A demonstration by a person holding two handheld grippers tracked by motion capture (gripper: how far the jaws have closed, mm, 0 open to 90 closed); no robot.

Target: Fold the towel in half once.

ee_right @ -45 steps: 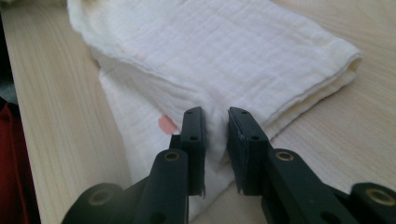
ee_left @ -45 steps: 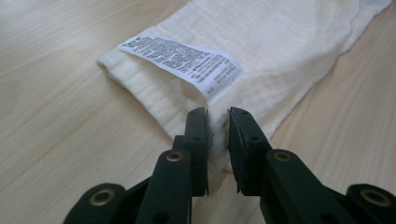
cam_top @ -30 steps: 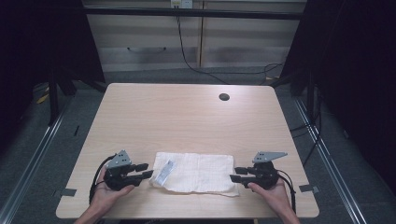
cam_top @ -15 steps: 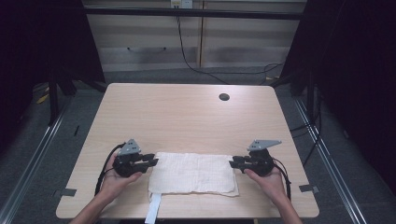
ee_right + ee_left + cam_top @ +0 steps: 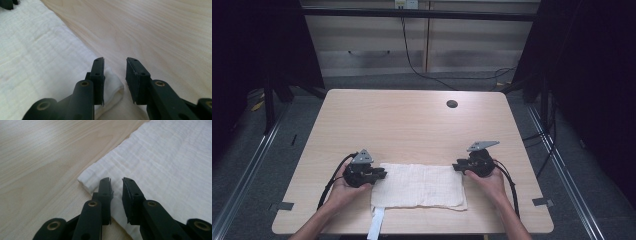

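A white folded towel [image 5: 419, 186] lies flat near the table's front edge. A white strip [image 5: 376, 224] runs from its near left corner toward the edge. My left gripper [image 5: 381, 174] sits at the towel's far left corner. In the left gripper view its jaws stand a little apart just over that corner [image 5: 86, 181], with nothing gripped, so the left gripper [image 5: 116, 185] is open. My right gripper [image 5: 457, 166] is at the far right corner. The right gripper [image 5: 114, 65] is open wider, and the towel's corner [image 5: 113, 86] lies beside its left jaw.
The light wooden table [image 5: 412, 130] has a dark round hole [image 5: 452, 104] near its far edge. Grey tape marks sit at the front left [image 5: 284, 205] and front right [image 5: 542, 202]. Cables trail from both grippers. Dark floor and rails surround the table.
The white strip that lay on top of the towel's left part now hangs off its near edge. Both grippers moved slightly away from the person to the far corners.
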